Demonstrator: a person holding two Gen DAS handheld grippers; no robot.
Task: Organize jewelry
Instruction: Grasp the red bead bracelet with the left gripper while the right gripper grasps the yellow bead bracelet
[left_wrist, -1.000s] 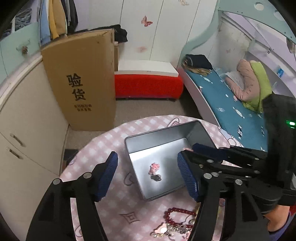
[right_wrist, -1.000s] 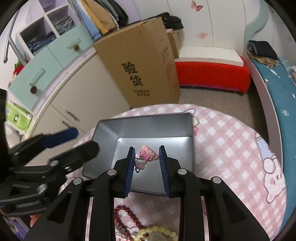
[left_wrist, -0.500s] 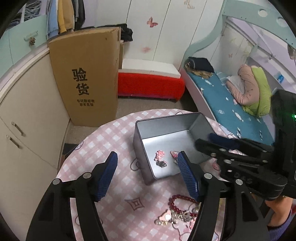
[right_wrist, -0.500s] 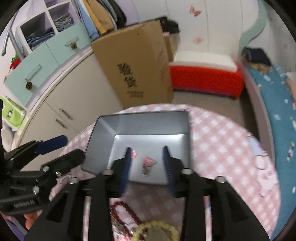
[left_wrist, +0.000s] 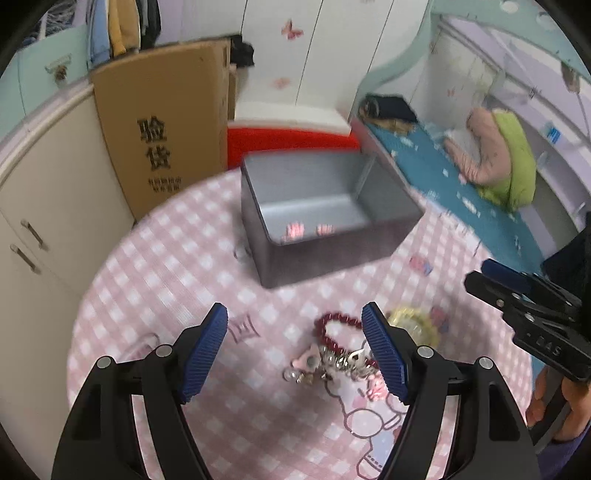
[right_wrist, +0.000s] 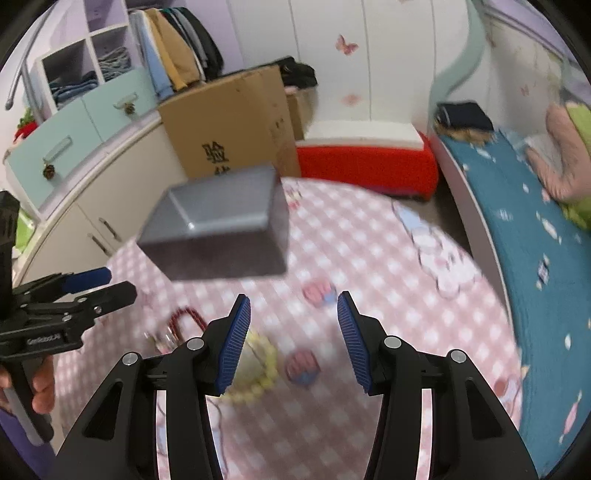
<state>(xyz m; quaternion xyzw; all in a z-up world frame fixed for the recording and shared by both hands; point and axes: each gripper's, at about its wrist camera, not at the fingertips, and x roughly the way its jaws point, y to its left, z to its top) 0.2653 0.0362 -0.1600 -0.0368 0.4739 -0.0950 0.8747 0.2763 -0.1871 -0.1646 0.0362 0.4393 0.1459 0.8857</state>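
Observation:
A grey tin stands open on the pink checked table, with two pink charms lying inside. Near the front lie a red bead bracelet, a silver and pink charm cluster and a yellow bead bracelet. My left gripper hovers over this pile, its jaws opening and empty. My right gripper is open and empty, beside the yellow bracelet and in front of the tin. Each gripper appears at the edge of the other's view; both views are blurred.
A tall cardboard box and cream cupboards stand behind the table at the left. A red bench and a bed with a blue sheet lie beyond and to the right. A hand holds the right gripper's handle.
The right gripper opened and dropped its pink charm into the tin. Both grippers then drew back from the tin toward the jewelry pile at the front, and the left sank lower.

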